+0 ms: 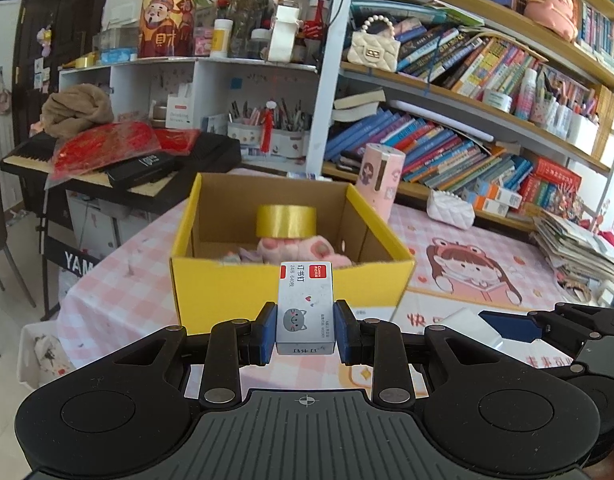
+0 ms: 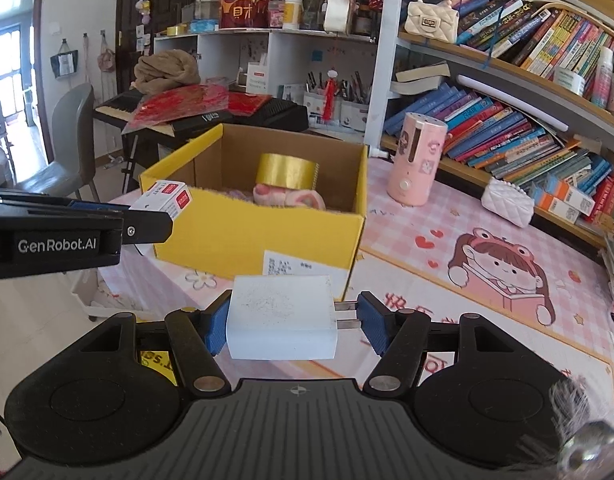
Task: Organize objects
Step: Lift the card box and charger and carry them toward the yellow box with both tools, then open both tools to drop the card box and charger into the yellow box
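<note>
My left gripper (image 1: 305,330) is shut on a small grey staple box (image 1: 305,306) with a cat drawing, held just in front of the open yellow cardboard box (image 1: 291,292). My right gripper (image 2: 295,326) is shut on a white plug adapter (image 2: 281,316), its two prongs pointing right against the right pad, also in front of the yellow box (image 2: 251,236). Inside the box lie a gold tape roll (image 1: 286,221) and a pink plush (image 1: 291,249). The left gripper with the staple box (image 2: 165,198) shows at the left of the right wrist view.
A pink cylinder device (image 2: 417,158) stands right of the box on the pink checked tablecloth (image 2: 467,248). A white quilted purse (image 2: 507,202) lies by the bookshelf (image 2: 507,92). A keyboard with red packets (image 1: 119,156) stands behind left. Stacked papers (image 1: 579,248) lie at the right.
</note>
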`<state>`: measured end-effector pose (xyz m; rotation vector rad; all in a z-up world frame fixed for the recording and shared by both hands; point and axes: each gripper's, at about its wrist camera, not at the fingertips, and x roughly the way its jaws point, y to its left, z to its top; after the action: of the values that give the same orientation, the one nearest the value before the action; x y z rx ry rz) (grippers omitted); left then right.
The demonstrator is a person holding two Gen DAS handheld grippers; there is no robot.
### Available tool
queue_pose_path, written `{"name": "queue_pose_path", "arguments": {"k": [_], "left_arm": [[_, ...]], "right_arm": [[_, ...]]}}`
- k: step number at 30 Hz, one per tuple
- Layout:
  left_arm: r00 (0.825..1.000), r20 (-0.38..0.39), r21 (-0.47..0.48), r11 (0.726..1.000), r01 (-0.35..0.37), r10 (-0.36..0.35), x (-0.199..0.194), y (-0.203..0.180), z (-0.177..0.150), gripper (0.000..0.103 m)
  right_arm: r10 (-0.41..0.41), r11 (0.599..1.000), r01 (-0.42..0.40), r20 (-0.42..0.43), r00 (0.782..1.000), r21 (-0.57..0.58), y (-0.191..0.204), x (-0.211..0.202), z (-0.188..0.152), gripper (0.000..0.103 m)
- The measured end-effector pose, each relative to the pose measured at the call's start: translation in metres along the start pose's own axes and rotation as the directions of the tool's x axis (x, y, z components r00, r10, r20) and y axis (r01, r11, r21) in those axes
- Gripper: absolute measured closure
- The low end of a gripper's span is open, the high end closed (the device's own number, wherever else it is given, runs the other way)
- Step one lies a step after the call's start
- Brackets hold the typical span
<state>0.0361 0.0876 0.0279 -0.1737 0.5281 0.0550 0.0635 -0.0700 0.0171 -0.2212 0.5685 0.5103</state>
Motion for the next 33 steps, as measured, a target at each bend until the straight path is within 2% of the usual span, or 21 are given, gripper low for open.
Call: {"name": "queue_pose_path", "arguments": {"k": [9,16,20,27,33], "left_arm": [[0.995,0.044,-0.028,0.996,-0.085,0.086,0.029,0.01,0.035,0.075],[0.987,0.037,-0.063,0.986,-0.153,0.155,0.071,0.015,0.055,0.075],[0.982,0.003,-0.074,0.98,-0.186,0.187,0.095,0.017,0.058,0.075],[0.97,-0.067,-0.088,0.967,-0.239,0.234,0.129,0.02,0.06,0.075],[0.962,-0.112,-0.079,0.963,-0.259,0.25,0.146,0.018,0.059,0.075]], "right_arm": [[0.051,0.999,-0.05,0.074,0.996,-0.02,-0.014,0.039,0.053,0.041],[0.093,0.99,-0.08,0.102,0.99,-0.118,-0.021,0.089,0.089,0.041],[0.125,0.977,-0.11,0.072,0.99,-0.185,-0.021,0.12,0.097,0.041],[0.19,0.941,-0.19,-0.028,0.981,-0.281,-0.02,0.167,0.103,0.04],[0.261,0.897,-0.294,-0.141,0.955,-0.329,-0.017,0.2,0.114,0.04]]}}
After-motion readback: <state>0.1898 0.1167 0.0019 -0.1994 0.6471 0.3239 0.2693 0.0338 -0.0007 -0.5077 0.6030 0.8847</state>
